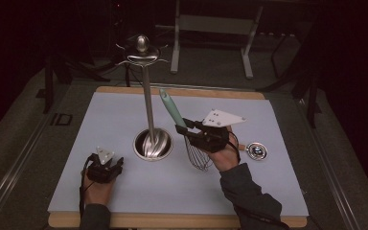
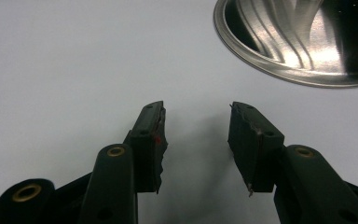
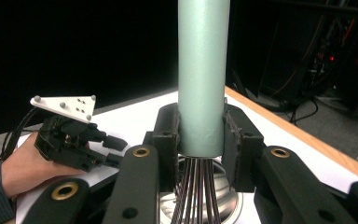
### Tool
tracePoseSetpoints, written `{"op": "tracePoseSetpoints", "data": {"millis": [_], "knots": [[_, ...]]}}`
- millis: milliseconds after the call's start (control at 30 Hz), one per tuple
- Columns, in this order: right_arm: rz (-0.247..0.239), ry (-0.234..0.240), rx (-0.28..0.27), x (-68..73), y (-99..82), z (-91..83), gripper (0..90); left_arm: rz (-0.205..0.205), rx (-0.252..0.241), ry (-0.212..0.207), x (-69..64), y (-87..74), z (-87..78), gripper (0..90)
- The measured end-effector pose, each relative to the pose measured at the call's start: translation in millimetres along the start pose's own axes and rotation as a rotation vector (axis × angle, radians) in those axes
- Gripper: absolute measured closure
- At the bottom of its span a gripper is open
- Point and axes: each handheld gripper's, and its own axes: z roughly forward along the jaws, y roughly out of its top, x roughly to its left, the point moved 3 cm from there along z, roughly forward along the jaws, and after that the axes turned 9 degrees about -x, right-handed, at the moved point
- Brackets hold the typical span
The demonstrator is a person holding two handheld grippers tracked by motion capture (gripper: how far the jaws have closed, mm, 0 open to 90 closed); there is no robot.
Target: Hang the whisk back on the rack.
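Note:
A whisk with a teal handle (image 1: 172,109) and wire loops (image 1: 199,155) hangs tilted above the pale mat (image 1: 124,110), handle up and leaning left. My right gripper (image 1: 183,128) is shut on the handle just above the wires. In the right gripper view both pads press the teal handle (image 3: 203,74) at its lower end, and the wires (image 3: 196,196) hang below my right gripper (image 3: 201,133). My left gripper (image 1: 115,165) rests low on the mat at the front left. Its jaws stand open with nothing between them, as the left gripper (image 2: 196,126) shows in its own view.
A steel utensil stand with a round base (image 1: 152,143) and a tall pole topped by hooks (image 1: 142,48) stands mid-mat, left of the whisk. Its base rim (image 2: 279,70) lies just ahead of my left gripper. A small round metal piece (image 1: 257,150) lies at the right.

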Motion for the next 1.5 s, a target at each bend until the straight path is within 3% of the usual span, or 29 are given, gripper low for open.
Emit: {"op": "tracePoseSetpoints", "data": {"millis": [1000, 1233, 1500], "knots": [[-0.094, 0.023, -0.135, 23.0, 55.4, 3.5, 69.5, 0.003, 0.002, -0.001, -0.2, -0.1, 0.1, 55.9], [-0.107, 0.022, -0.133, 29.0, 62.0, 10.6, 69.4, 0.001, 0.001, -0.002, -0.1, 0.0, 0.0, 55.9], [-0.130, -0.014, -0.119, 29.8, 63.5, 17.5, 69.4, 0.002, 0.002, -0.002, 0.0, 0.0, -0.2, 55.8]]}}
